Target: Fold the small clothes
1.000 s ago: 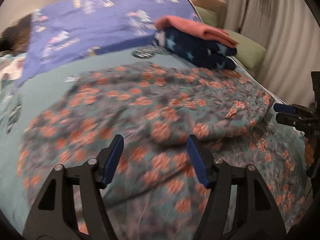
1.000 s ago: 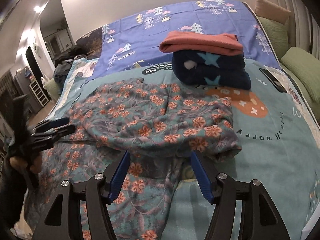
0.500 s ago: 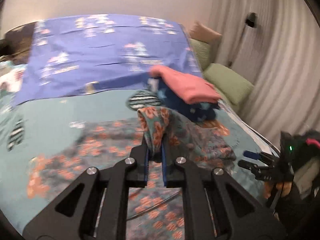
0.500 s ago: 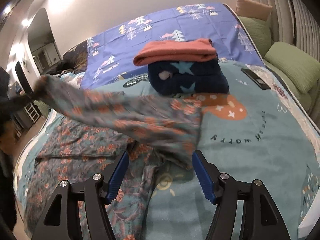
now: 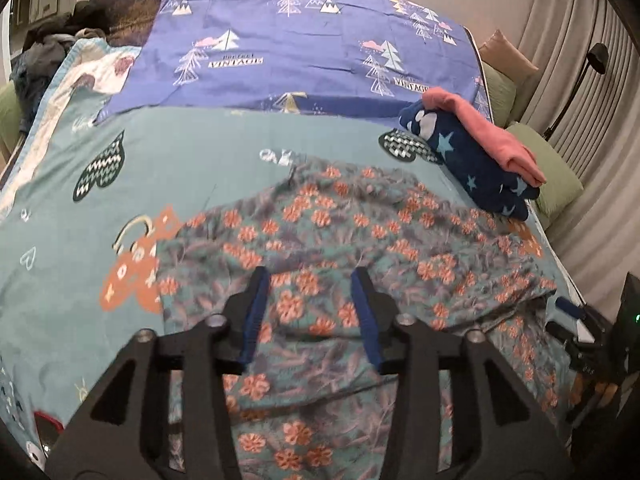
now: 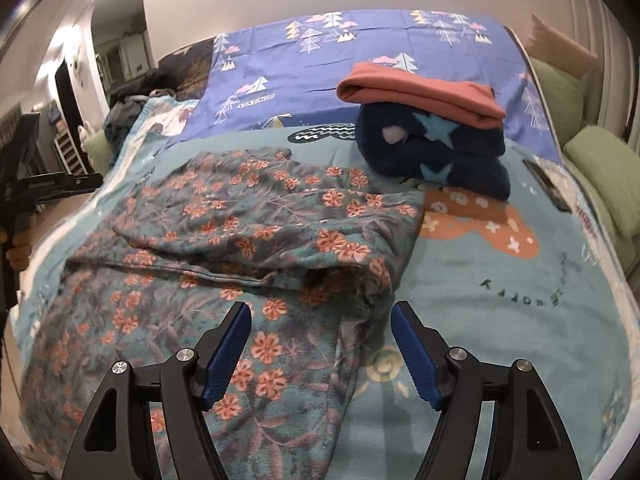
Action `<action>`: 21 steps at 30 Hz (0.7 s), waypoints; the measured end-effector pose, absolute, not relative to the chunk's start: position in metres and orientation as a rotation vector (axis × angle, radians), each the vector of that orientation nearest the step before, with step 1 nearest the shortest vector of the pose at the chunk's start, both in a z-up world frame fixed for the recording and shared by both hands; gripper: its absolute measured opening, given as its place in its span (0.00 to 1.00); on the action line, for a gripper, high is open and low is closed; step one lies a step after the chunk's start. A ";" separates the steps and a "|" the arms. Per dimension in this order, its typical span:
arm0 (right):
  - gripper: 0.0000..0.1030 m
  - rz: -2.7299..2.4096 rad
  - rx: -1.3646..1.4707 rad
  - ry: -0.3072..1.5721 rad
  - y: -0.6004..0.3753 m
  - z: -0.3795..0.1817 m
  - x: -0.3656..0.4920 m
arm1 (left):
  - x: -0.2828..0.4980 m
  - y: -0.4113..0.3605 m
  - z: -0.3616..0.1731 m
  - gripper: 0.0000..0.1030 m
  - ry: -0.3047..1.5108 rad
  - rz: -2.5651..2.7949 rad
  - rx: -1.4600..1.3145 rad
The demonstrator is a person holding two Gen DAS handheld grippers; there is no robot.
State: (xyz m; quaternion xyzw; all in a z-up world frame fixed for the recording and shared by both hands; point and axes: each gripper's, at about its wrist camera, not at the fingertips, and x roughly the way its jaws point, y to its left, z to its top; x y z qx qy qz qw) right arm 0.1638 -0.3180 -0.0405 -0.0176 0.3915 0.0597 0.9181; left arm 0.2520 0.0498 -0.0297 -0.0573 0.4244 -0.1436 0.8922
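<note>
A teal floral garment (image 5: 360, 240) with orange flowers lies on the bed, its upper part folded over itself; it also shows in the right wrist view (image 6: 256, 232). My left gripper (image 5: 310, 312) is open and empty just above the cloth. My right gripper (image 6: 322, 352) is open and empty over the garment's near right edge. The left gripper also shows at the left edge of the right wrist view (image 6: 60, 184), and the right gripper at the right edge of the left wrist view (image 5: 572, 316).
A stack of folded clothes, a pink piece (image 6: 420, 88) on a navy star piece (image 6: 436, 152), sits at the back right of the bed. A teal blanket (image 6: 500, 280) and a purple sheet (image 5: 300, 48) cover the bed. Green cushions (image 6: 600, 172) lie at the right.
My left gripper held a fold of the garment lifted half a second ago; it has let go and stands open. The cloth now lies folded flat. My right gripper stayed open.
</note>
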 end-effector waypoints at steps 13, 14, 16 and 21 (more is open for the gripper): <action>0.72 0.149 -0.128 0.782 -0.295 -0.035 0.179 | 0.287 0.020 -0.089 0.11 1.024 -0.420 -0.036; 0.72 0.137 -0.149 0.787 -0.293 -0.037 0.182 | 0.290 0.021 -0.083 0.11 1.033 -0.433 -0.091; 0.72 0.123 -0.164 0.796 -0.291 -0.039 0.187 | 0.291 0.030 -0.059 0.11 1.015 -0.511 -0.255; 0.72 0.118 -0.153 0.769 -0.291 -0.032 0.200 | 0.303 0.048 0.005 0.11 0.923 -0.444 -0.335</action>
